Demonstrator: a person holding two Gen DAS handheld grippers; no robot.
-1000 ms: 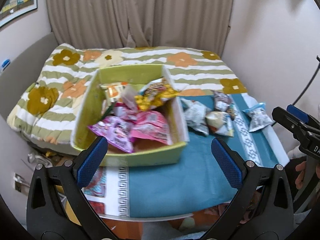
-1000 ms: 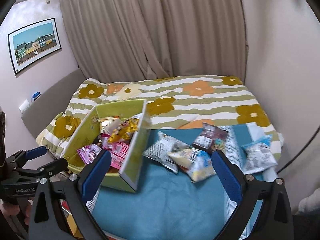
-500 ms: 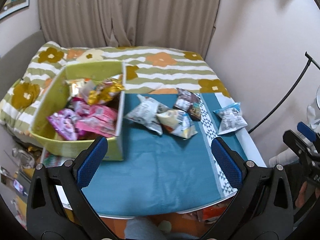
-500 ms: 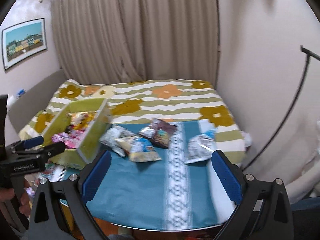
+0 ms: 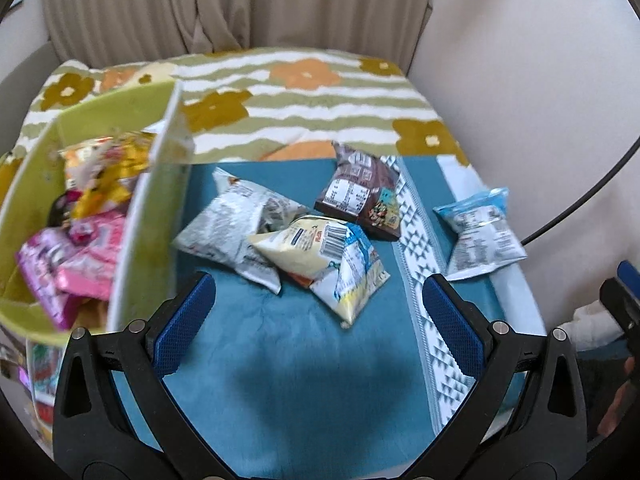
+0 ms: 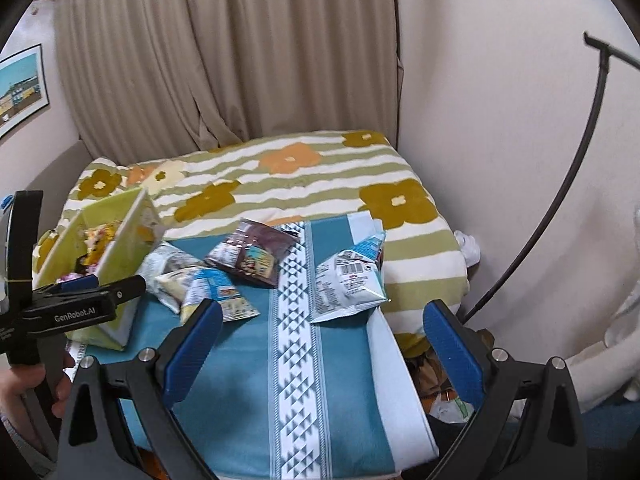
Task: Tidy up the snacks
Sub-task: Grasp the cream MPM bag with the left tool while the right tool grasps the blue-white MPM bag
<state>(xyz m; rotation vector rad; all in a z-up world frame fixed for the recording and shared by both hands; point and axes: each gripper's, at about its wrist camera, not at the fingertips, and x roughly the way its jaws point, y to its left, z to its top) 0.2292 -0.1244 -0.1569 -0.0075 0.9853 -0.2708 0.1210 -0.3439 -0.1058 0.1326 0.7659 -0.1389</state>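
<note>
A green box (image 5: 156, 216) (image 6: 120, 236) with several snack packets in it stands at the left of a teal cloth (image 5: 304, 360) (image 6: 248, 376). On the cloth lie a silver bag (image 5: 236, 224), a yellow and blue bag (image 5: 324, 252) (image 6: 204, 288), a brown bag (image 5: 360, 192) (image 6: 252, 252) and a light blue bag (image 5: 478, 232) (image 6: 348, 280). My left gripper (image 5: 318, 316) is open and empty above the cloth near the yellow and blue bag. My right gripper (image 6: 322, 340) is open and empty, just in front of the light blue bag.
The cloth lies on a bed with a striped flower blanket (image 5: 304, 92) (image 6: 288, 176). A curtain (image 6: 224, 48) hangs behind and a wall (image 6: 500, 120) stands to the right. A black curved rod (image 6: 568, 184) leans by the wall. Clutter lies on the floor at right (image 6: 436, 380).
Both grippers have swung to the right, away from the box and toward the loose bags, and moved closer to them. Both stay open and empty.
</note>
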